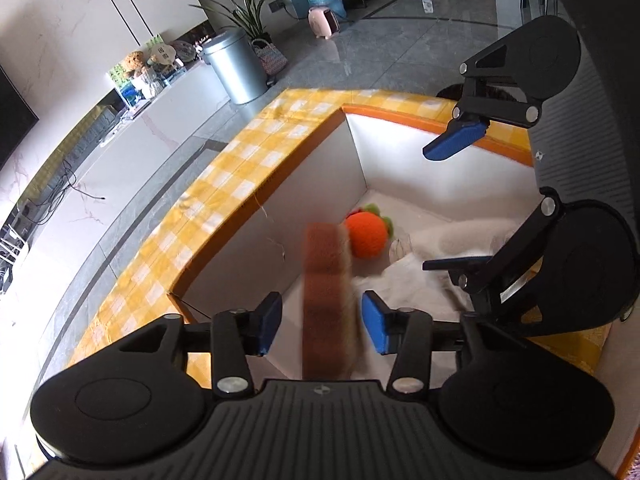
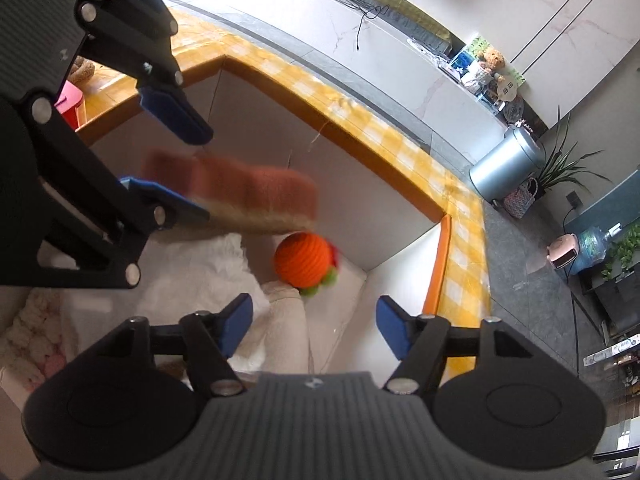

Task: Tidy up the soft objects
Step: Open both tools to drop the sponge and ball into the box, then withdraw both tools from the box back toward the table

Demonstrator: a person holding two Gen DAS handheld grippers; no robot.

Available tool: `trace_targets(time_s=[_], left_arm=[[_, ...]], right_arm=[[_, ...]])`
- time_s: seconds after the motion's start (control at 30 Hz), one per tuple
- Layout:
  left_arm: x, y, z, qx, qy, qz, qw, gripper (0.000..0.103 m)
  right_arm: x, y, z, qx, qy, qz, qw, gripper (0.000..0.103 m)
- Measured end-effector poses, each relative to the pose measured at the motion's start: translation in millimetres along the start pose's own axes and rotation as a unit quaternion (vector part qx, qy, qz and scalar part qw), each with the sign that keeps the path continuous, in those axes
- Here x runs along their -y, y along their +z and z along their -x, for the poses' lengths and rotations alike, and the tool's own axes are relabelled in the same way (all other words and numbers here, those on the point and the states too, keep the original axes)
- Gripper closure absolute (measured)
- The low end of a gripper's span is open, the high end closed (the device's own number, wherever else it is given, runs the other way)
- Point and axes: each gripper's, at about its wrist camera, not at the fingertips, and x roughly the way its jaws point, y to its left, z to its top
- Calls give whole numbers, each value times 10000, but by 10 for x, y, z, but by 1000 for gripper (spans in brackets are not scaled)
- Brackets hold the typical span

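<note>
We see the left gripper (image 1: 322, 322) poised above the open box (image 1: 256, 216), its blue pads spread to either side of a brown plush strip (image 1: 326, 300). The strip is streaked with motion blur and a gap shows at each pad, so we judge it released and falling rather than pinched. From the right wrist view the same strip (image 2: 240, 194) lies across the left gripper's (image 2: 182, 162) lower finger, and whether it brushes that pad we cannot tell. The right gripper (image 2: 316, 328) is likewise spread and empty, hovering over the same box (image 2: 400, 200); we take this as a hand freed once the piece needs no support. Below, an orange knitted ball (image 1: 366, 236) with green trim rests at the box's far corner beside pale fluffy cloth (image 2: 200, 276), the soft things gathered so far. The high white walls explain dropping from above: a soft piece needs no careful setting down.
</note>
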Motion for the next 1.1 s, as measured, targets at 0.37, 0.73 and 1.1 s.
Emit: trace_targets(time_s=[0.37, 0.73, 1.1], left_arm=[[-73, 37, 684, 252, 72, 85, 9996, 41], [-153, -322, 1615, 654, 537, 444, 9954, 38], [-340, -1127, 2385, 853, 772, 1408, 9833, 38]], right_arm=[[-14, 93, 543, 110, -273, 39, 9996, 25], [-277, 150, 1402, 478, -340, -348, 9977, 25], [-907, 101, 1989, 977, 345, -1279, 9864, 25]])
